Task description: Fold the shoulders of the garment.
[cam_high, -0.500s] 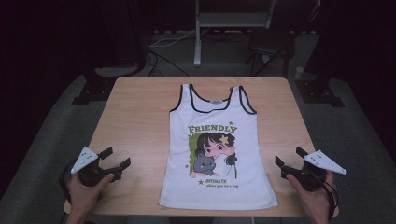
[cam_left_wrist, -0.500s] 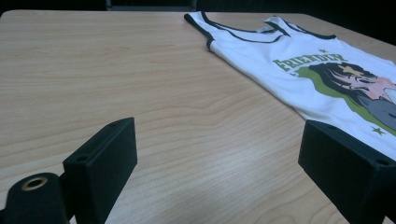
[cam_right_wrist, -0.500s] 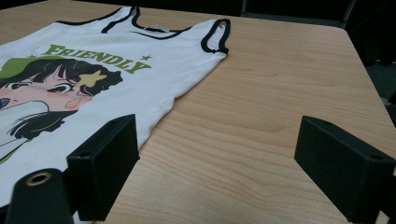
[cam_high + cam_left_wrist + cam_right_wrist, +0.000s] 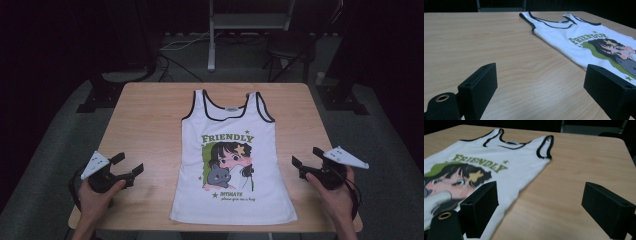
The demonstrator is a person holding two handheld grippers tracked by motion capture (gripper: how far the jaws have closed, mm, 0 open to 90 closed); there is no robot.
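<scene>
A white top (image 4: pixel 232 160) lies flat in the middle of the tabletop (image 4: pixel 145 130), straps at the far end. My left gripper (image 4: pixel 124 169) waits at its left and my right gripper (image 4: pixel 306 161) at its right, both with jaws spread and holding nothing. If I pinch only one layer, I think the top could bunch up or slide.

- The tank top (image 4: pixel 231 160) lies flat on the middle of the bench (image 4: pixel 150 120), straps toward the frame's top.
- The left gripper (image 4: pixel 128 169) sits lower left of it, the right gripper (image 4: pixel 303 162) lower right, both apart from it.
</scene>
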